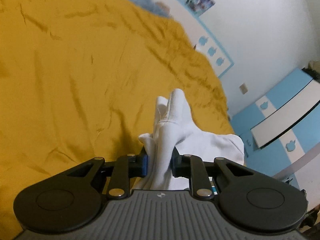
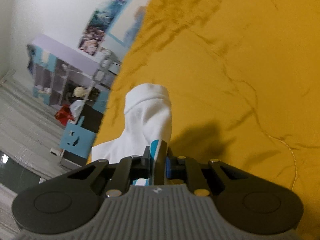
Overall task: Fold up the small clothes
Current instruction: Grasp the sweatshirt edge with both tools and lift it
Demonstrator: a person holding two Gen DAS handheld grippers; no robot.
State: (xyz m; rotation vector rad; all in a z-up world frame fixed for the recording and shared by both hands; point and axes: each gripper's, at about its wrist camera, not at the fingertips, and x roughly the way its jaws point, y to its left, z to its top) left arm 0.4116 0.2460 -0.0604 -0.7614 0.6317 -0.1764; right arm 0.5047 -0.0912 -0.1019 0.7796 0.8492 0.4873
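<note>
A small white garment [image 1: 172, 124] is bunched between the jaws of my left gripper [image 1: 160, 160], which is shut on it and holds it above the yellow bedspread [image 1: 80, 70]. The cloth sticks up ahead of the fingers and hangs to the right. In the right wrist view my right gripper [image 2: 158, 160] is shut on the same kind of white cloth [image 2: 148, 112], which has a teal print near the jaws. It is held above the yellow bedspread [image 2: 240, 70], near the bed's edge.
A blue and white cabinet [image 1: 280, 120] stands past the bed's right edge in the left wrist view. In the right wrist view a shelf unit [image 2: 60, 74], a red item [image 2: 64, 116] and a blue box [image 2: 78, 140] stand on the floor left of the bed.
</note>
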